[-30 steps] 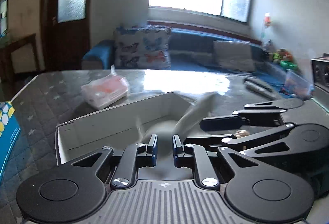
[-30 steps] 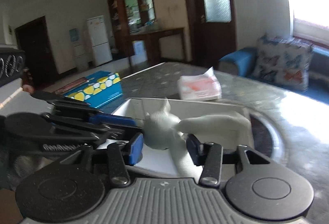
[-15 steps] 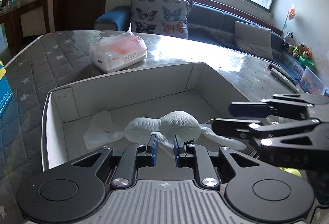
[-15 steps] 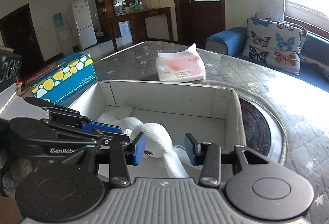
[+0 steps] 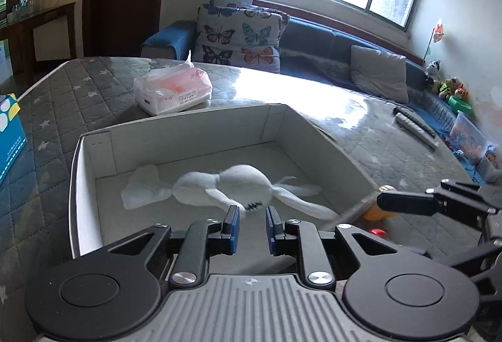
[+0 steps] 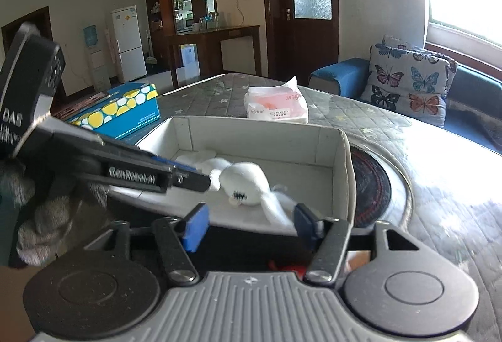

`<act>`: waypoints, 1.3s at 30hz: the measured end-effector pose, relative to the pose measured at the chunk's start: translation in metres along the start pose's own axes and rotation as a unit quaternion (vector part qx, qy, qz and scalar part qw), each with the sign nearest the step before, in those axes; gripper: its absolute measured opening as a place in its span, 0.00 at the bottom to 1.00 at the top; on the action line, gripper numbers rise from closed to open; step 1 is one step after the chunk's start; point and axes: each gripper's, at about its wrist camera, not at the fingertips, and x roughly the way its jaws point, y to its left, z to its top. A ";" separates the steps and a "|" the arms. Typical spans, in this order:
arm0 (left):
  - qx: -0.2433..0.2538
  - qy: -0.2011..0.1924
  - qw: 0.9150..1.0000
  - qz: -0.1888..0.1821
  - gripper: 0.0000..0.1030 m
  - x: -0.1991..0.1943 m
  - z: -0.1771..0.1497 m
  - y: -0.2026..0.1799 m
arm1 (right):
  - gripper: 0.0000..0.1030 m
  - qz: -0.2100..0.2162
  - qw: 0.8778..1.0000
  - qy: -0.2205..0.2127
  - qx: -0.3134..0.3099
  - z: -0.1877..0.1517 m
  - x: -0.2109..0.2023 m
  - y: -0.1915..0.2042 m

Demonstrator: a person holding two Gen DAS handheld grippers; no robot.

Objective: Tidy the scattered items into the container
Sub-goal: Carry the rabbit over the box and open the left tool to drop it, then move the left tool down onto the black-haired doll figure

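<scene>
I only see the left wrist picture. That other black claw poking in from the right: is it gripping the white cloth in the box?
Observer: No. The right gripper is opening its jaws. Only the tail of the white knotted cloth lies between them, and the cloth rests in the cardboard box.
Operator: Anything beyond the box's right wall?
Observer: A round dark mat with red rings, partly hidden by that wall.
Operator: Who holds my claw?
Observer: A grey-gloved hand holds the left gripper; its jaws are opening, empty.
</scene>
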 end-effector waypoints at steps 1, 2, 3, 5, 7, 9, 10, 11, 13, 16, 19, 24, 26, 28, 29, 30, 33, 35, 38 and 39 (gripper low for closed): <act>0.002 -0.003 1.000 -0.001 0.20 -0.005 -0.003 -0.002 | 0.64 -0.002 1.000 -0.001 0.000 -0.006 -0.006 0.003; 0.003 -0.005 1.000 -0.002 0.21 -0.010 -0.007 -0.005 | 0.65 -0.003 1.000 -0.003 0.001 -0.010 -0.011 0.005; 0.005 -0.007 1.000 -0.003 0.21 -0.015 -0.010 -0.008 | 0.68 -0.004 1.000 -0.004 0.002 -0.014 -0.015 0.007; 0.005 -0.010 1.000 -0.005 0.22 -0.024 -0.018 -0.012 | 0.69 -0.008 1.000 -0.007 -0.001 -0.023 -0.025 0.012; 0.008 -0.010 1.000 -0.002 0.22 -0.031 -0.025 -0.019 | 0.73 -0.012 1.000 -0.006 -0.003 -0.033 -0.032 0.015; 0.009 -0.009 1.000 0.003 0.22 -0.035 -0.033 -0.024 | 0.77 -0.017 1.000 -0.005 -0.004 -0.042 -0.038 0.019; 0.007 -0.007 1.000 0.003 0.22 -0.037 -0.036 -0.026 | 0.77 -0.019 1.000 -0.003 -0.004 -0.045 -0.039 0.020; 0.003 -0.003 1.000 0.000 0.23 -0.038 -0.040 -0.027 | 0.77 -0.022 1.000 -0.002 -0.005 -0.049 -0.042 0.022; -0.005 0.006 1.000 -0.003 0.23 -0.040 -0.047 -0.029 | 0.77 -0.024 1.000 0.002 0.001 -0.057 -0.046 0.023; -0.013 0.018 1.000 -0.008 0.25 -0.040 -0.057 -0.033 | 0.80 -0.032 0.999 0.006 0.004 -0.067 -0.049 0.026; -0.019 0.032 0.999 -0.011 0.25 -0.037 -0.065 -0.035 | 0.83 -0.036 0.999 0.010 0.005 -0.075 -0.052 0.028; -0.022 0.043 0.999 -0.015 0.25 -0.031 -0.069 -0.039 | 0.83 -0.034 0.999 0.023 0.012 -0.085 -0.050 0.028; -0.026 0.046 0.998 -0.019 0.25 -0.029 -0.069 -0.039 | 0.83 -0.030 0.999 0.027 0.014 -0.086 -0.047 0.028; -0.028 0.049 0.998 -0.021 0.26 -0.027 -0.068 -0.039 | 0.83 -0.027 0.999 0.031 0.016 -0.088 -0.043 0.028; -0.029 0.051 0.998 -0.021 0.26 -0.026 -0.068 -0.039 | 0.83 -0.027 0.999 0.033 0.016 -0.089 -0.041 0.029; -0.030 0.053 0.998 -0.022 0.26 -0.025 -0.067 -0.038 | 0.83 -0.028 0.999 0.035 0.016 -0.090 -0.038 0.029; -0.033 0.059 0.997 -0.027 0.27 -0.022 -0.066 -0.037 | 0.83 -0.029 0.999 0.040 0.016 -0.090 -0.032 0.029; -0.034 0.064 0.997 -0.029 0.28 -0.019 -0.066 -0.037 | 0.83 -0.027 0.999 0.042 0.018 -0.090 -0.029 0.028; -0.034 0.071 0.996 -0.033 0.28 -0.015 -0.065 -0.038 | 0.83 -0.027 0.998 0.045 0.018 -0.089 -0.024 0.027; -0.034 0.073 0.996 -0.035 0.28 -0.014 -0.065 -0.038 | 0.83 -0.027 0.998 0.046 0.018 -0.088 -0.023 0.027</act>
